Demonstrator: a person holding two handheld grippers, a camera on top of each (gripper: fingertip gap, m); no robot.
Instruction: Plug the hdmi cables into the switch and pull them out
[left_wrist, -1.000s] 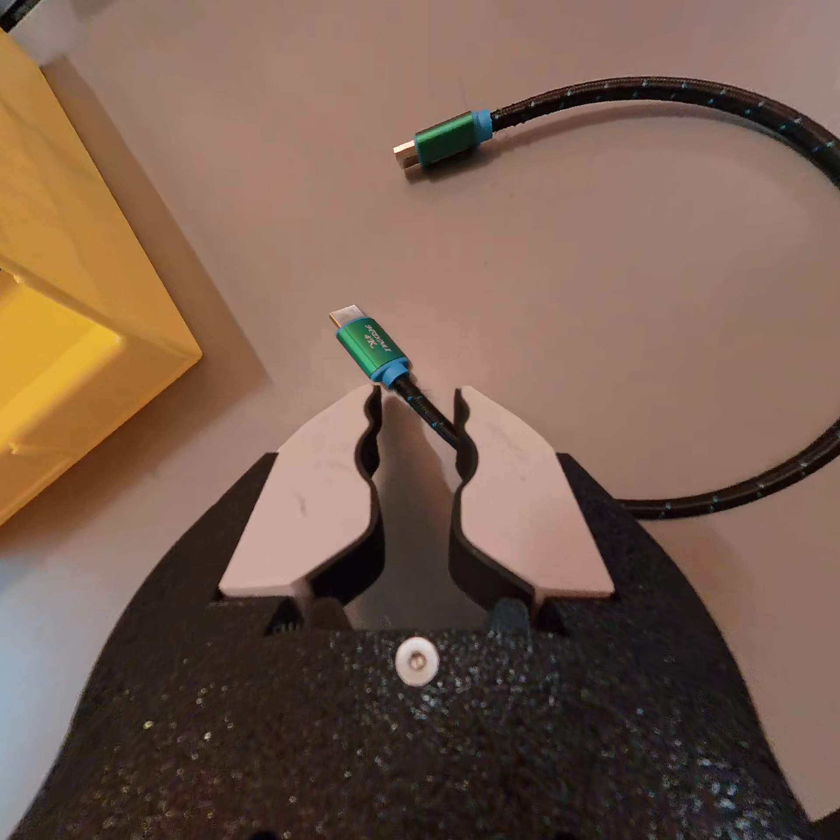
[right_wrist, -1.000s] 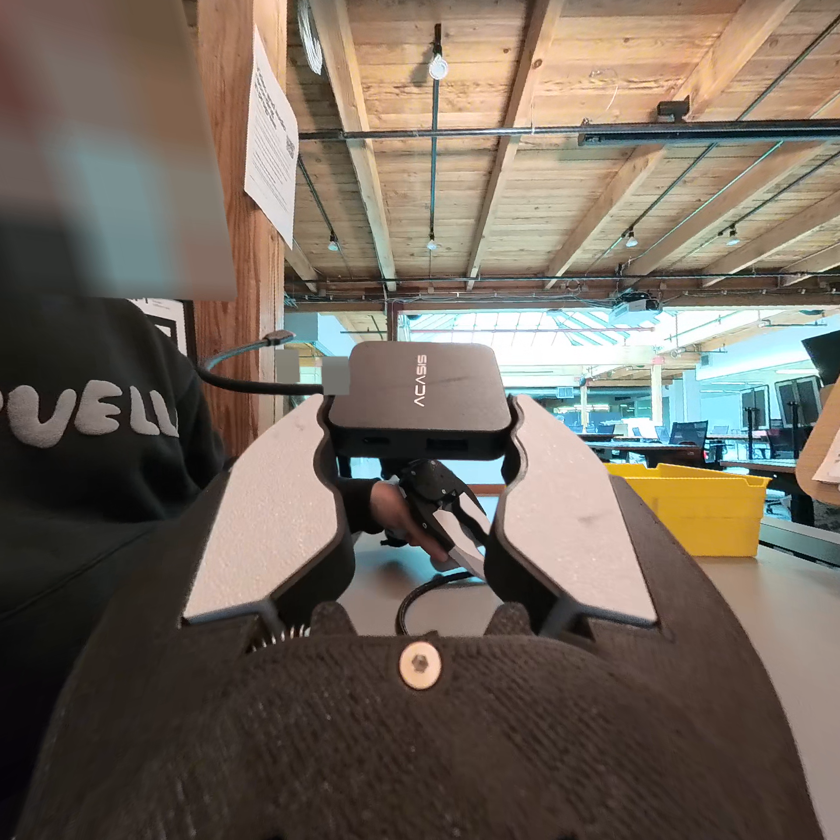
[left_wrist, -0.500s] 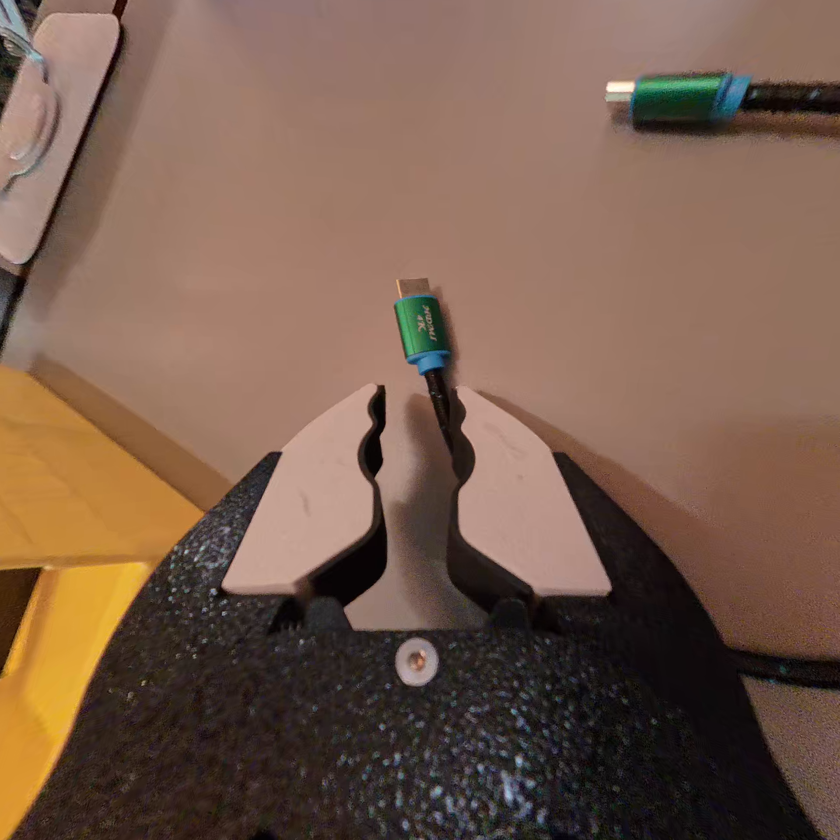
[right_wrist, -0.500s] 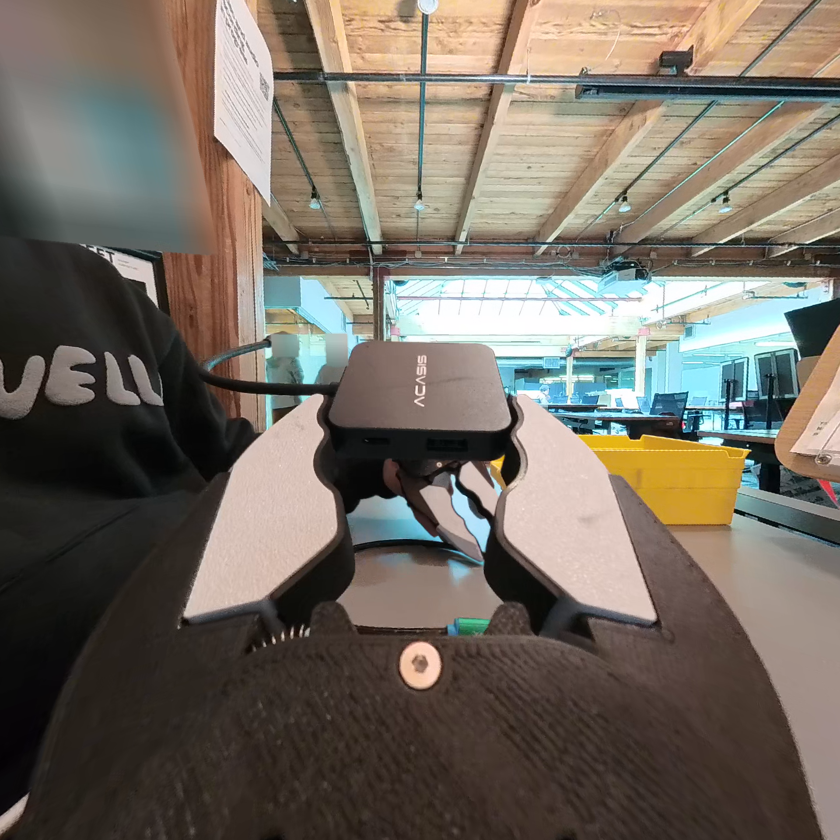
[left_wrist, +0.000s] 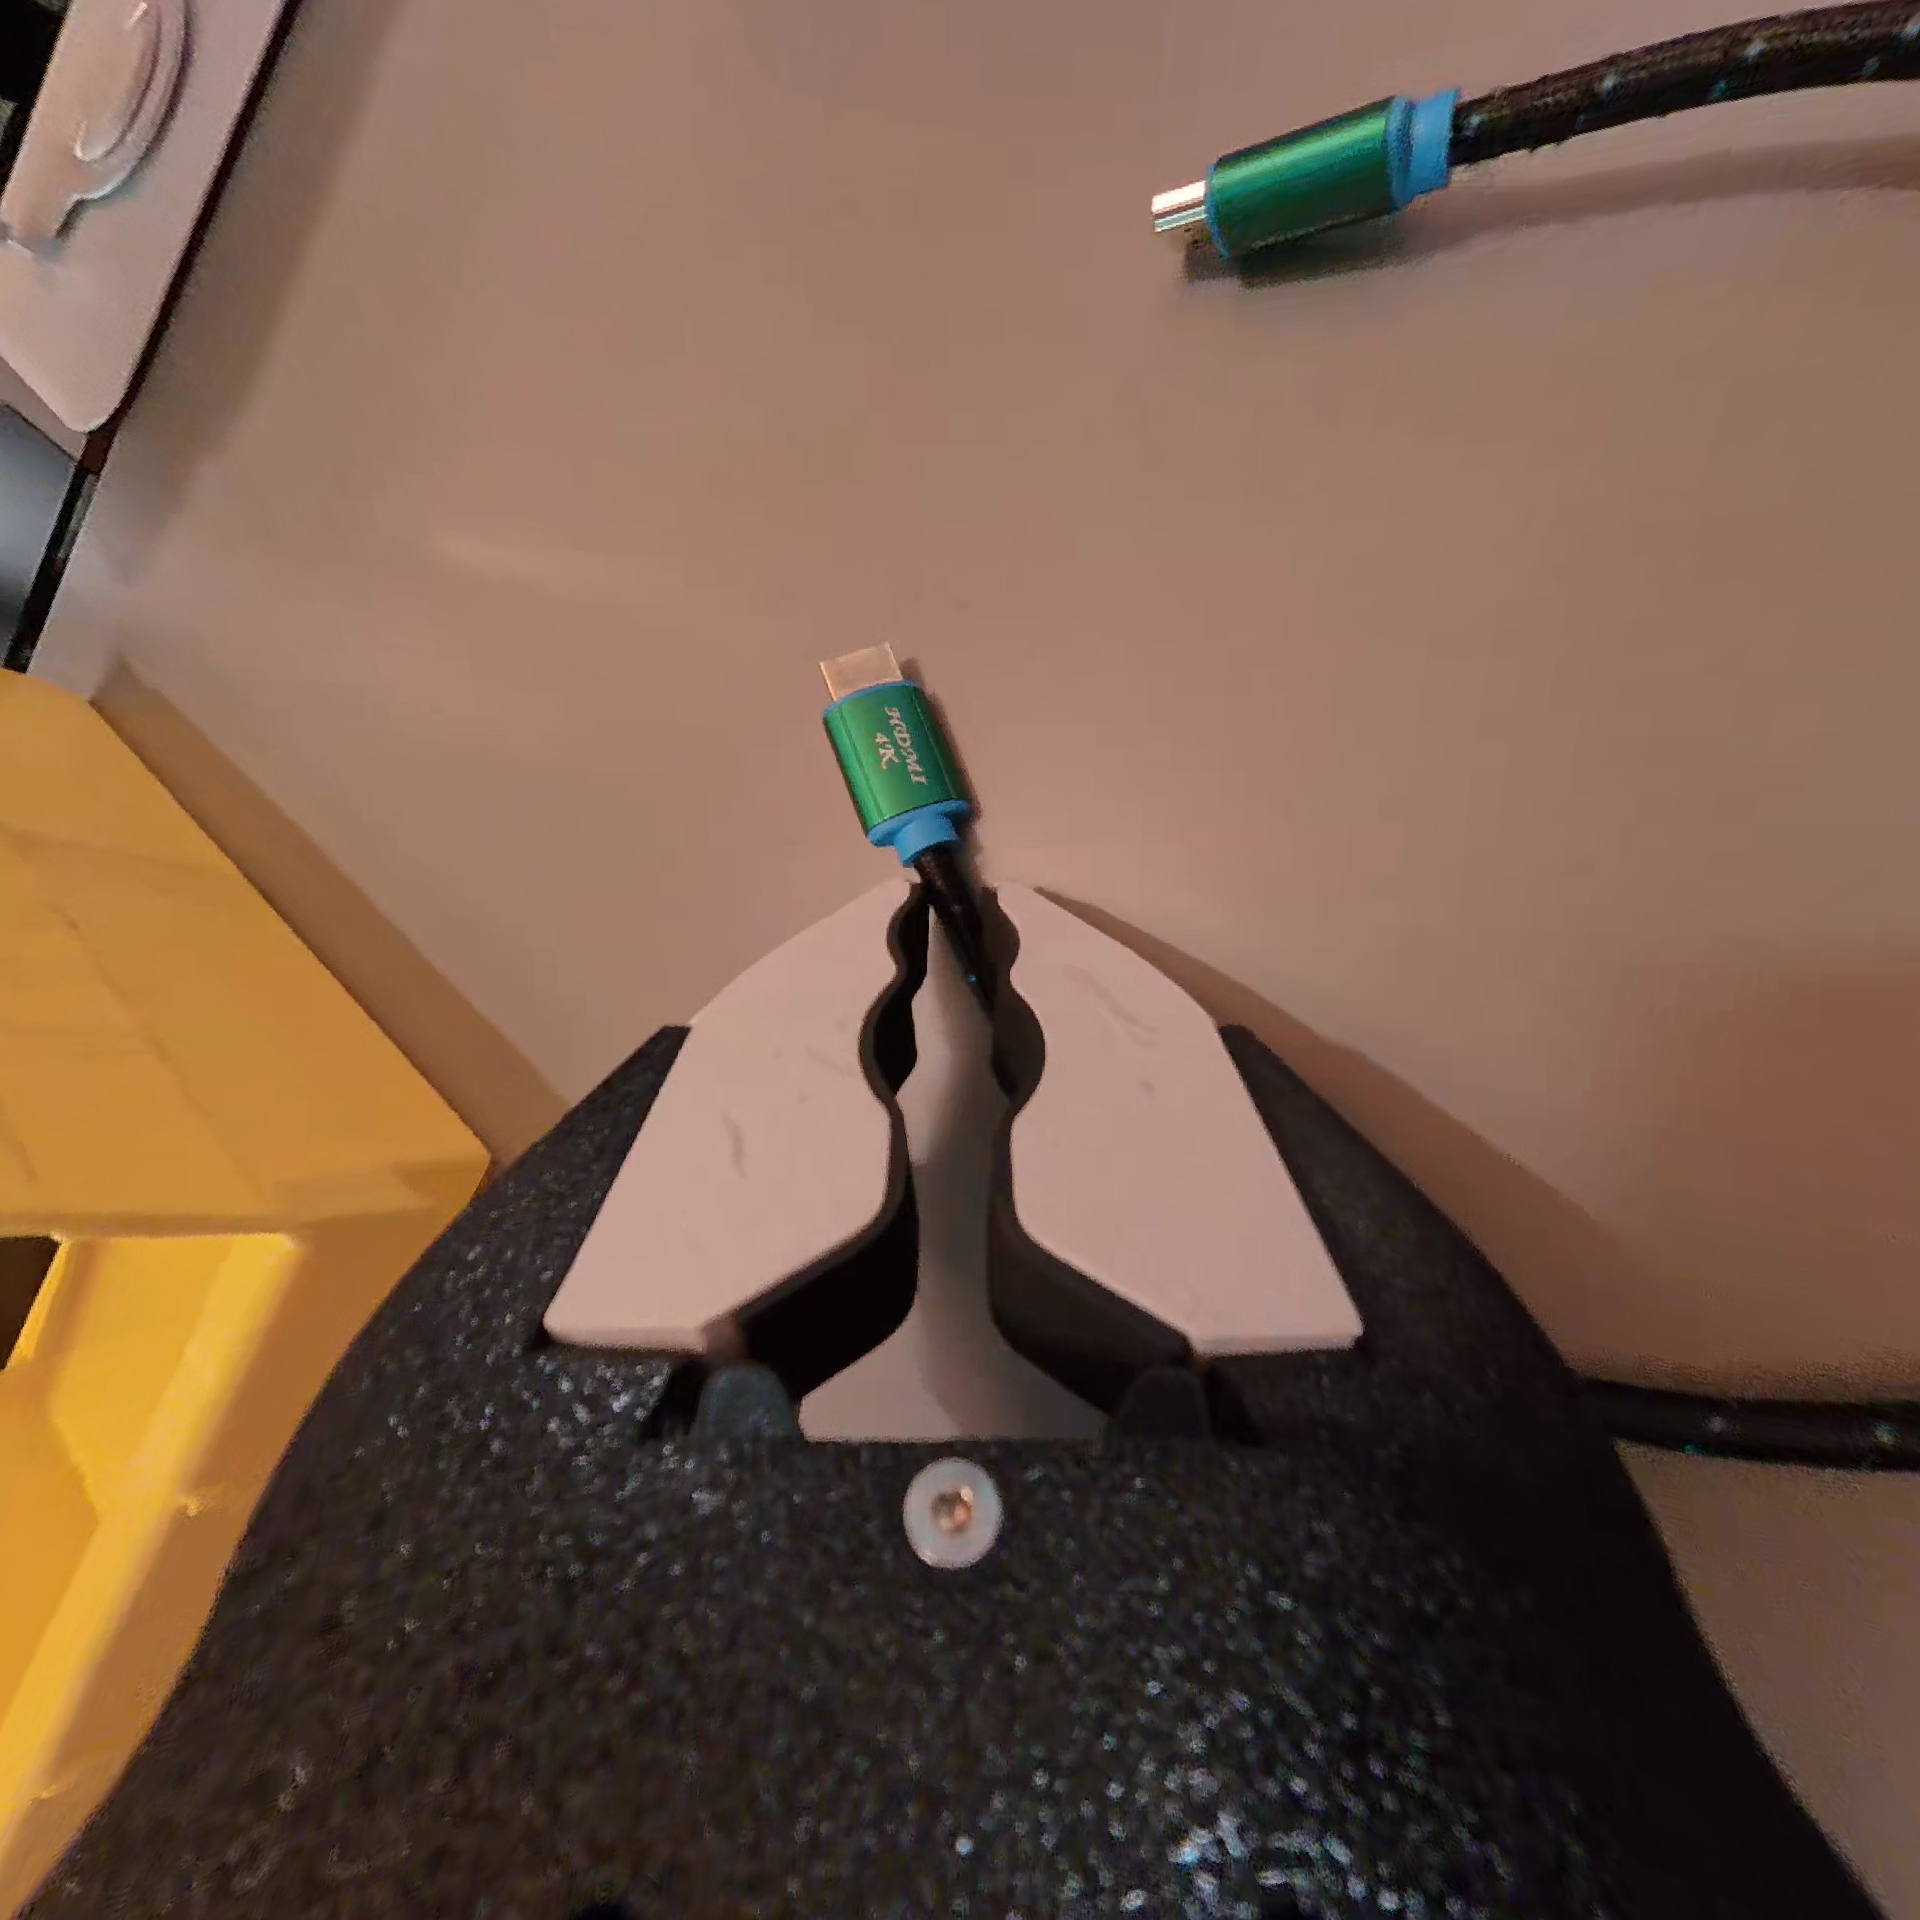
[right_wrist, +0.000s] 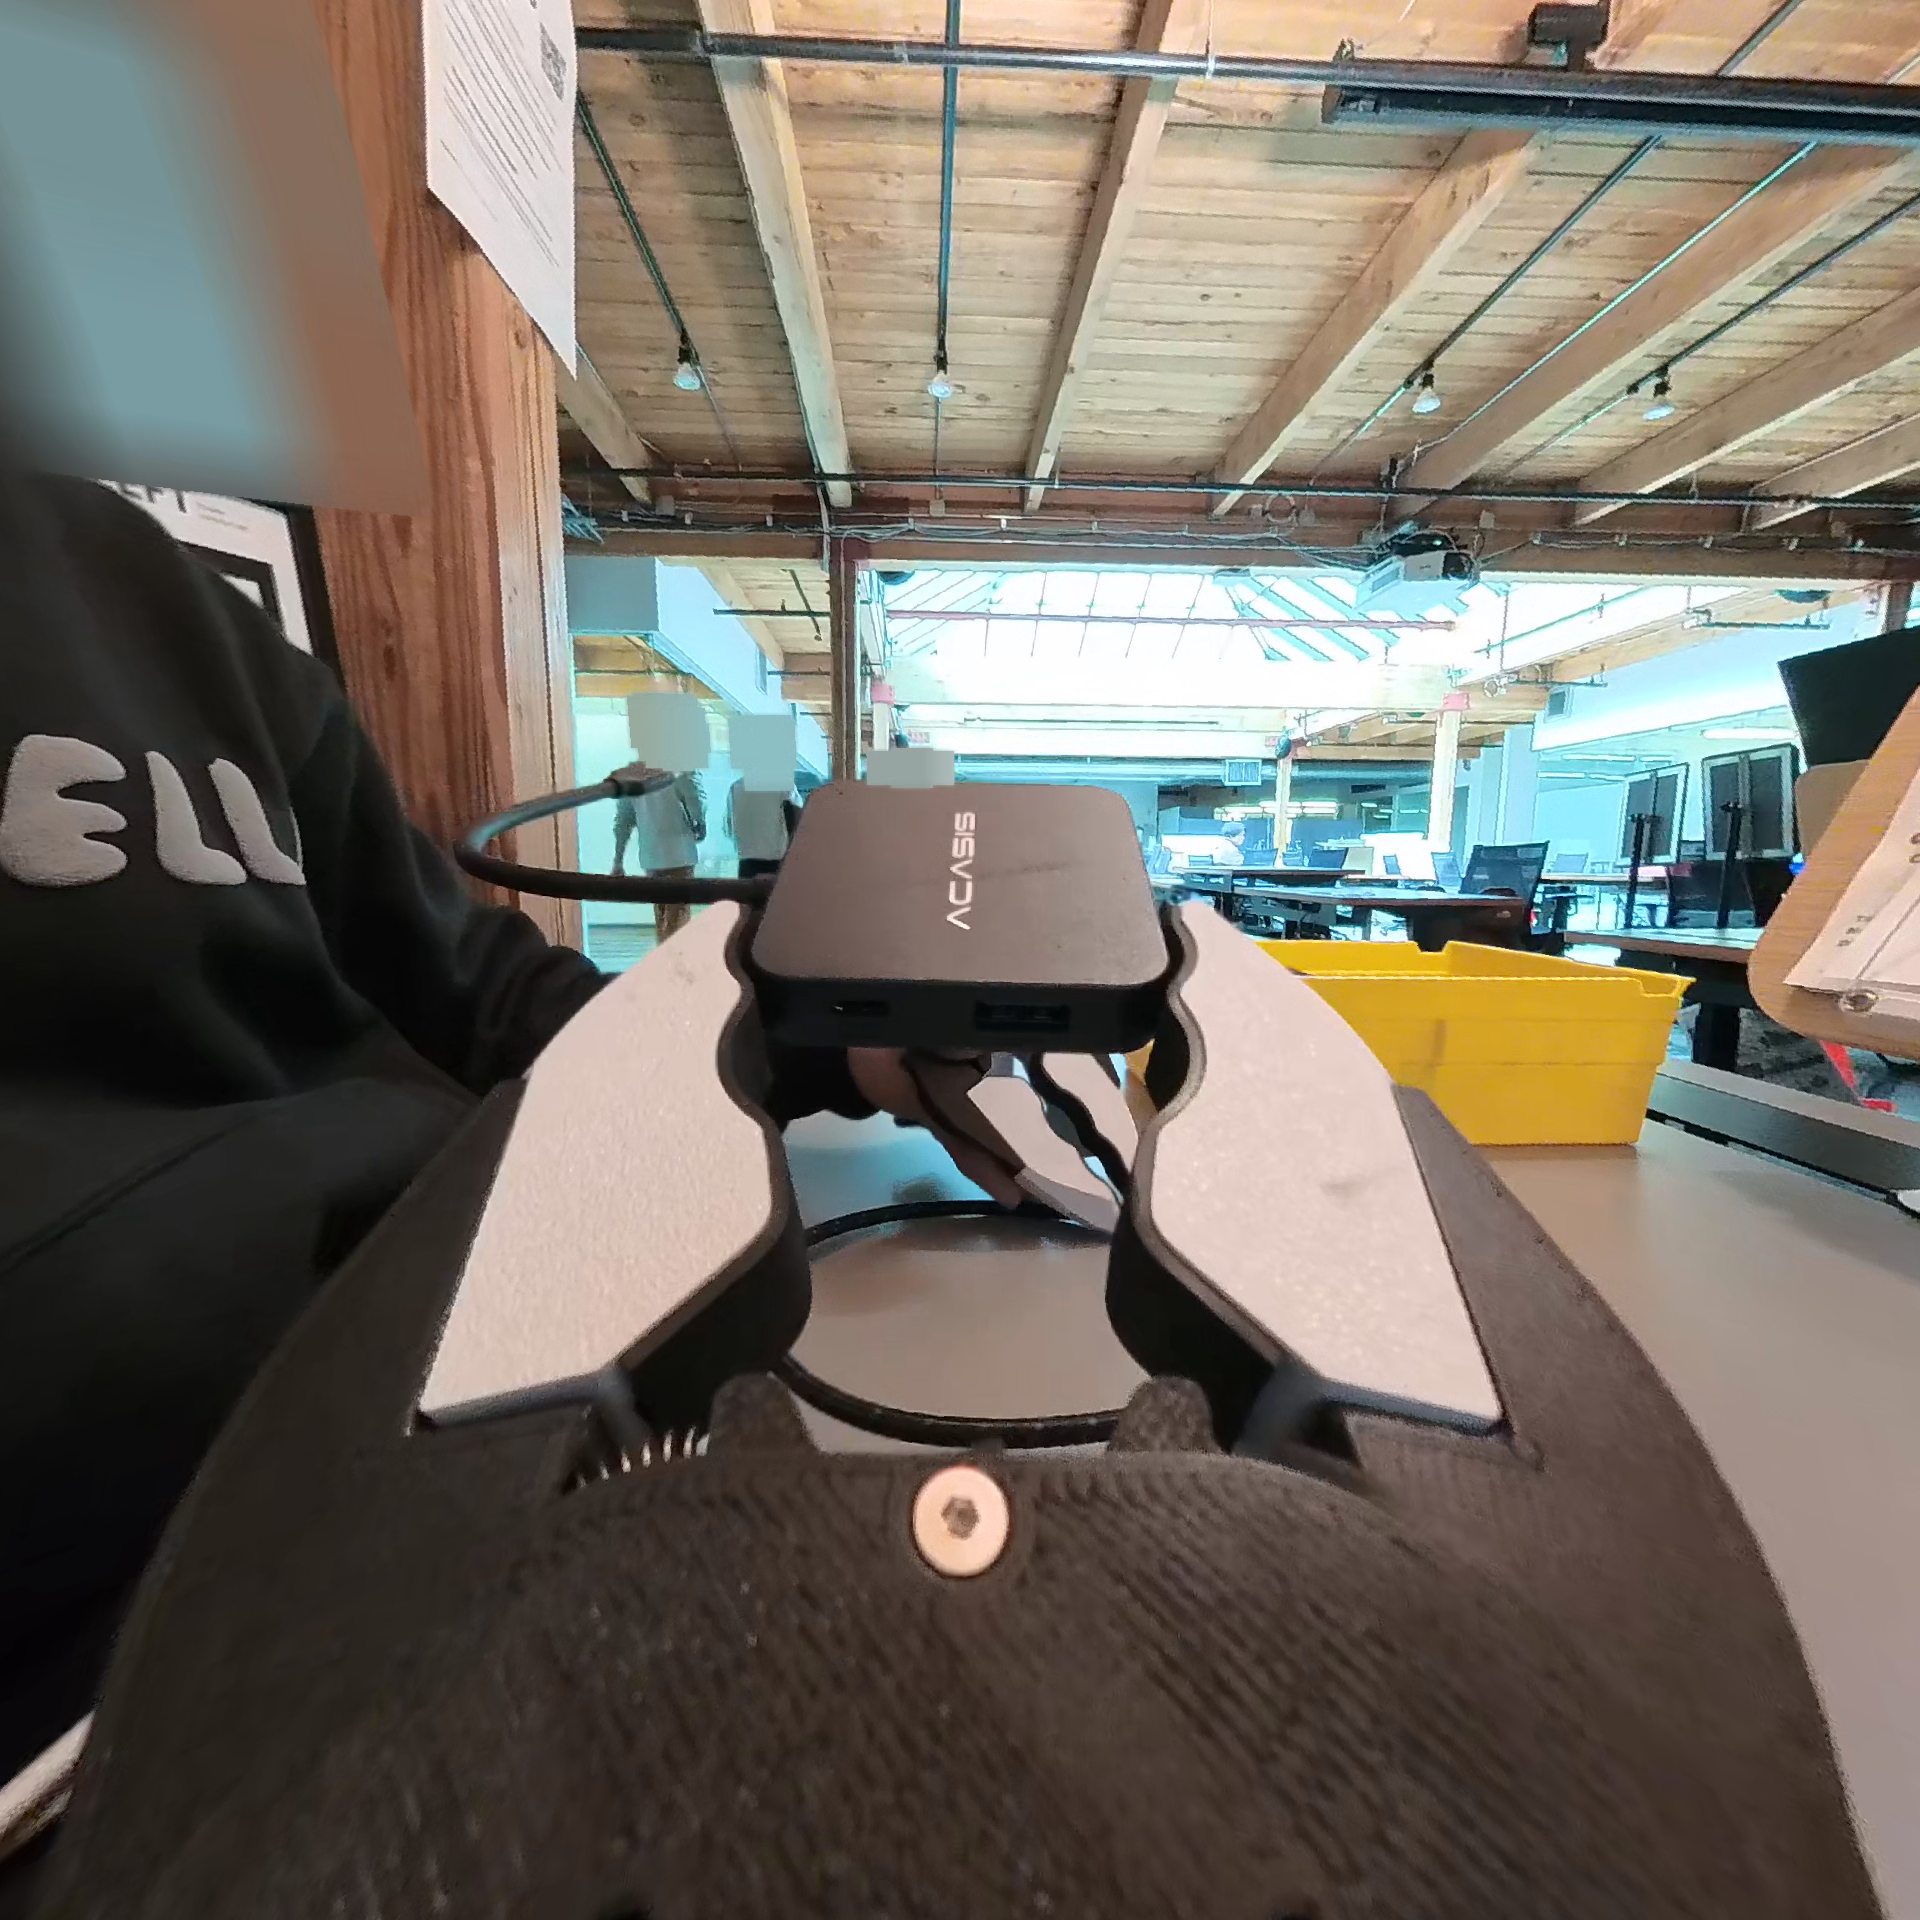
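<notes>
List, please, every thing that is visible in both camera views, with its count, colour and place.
Braided HDMI cable with green metal plugs: one cable, black; one plug by left gripper, other plug lying on table.
Flat rectangular switch: one, black, between right gripper's fingers.
Plastic bin: one, yellow, on table.
Table: one, grey.
Paper sheet: one, white, on wooden post.
Clipboard: one, brown, right edge.
Left gripper: shut on cable.
Right gripper: shut on switch.
</notes>
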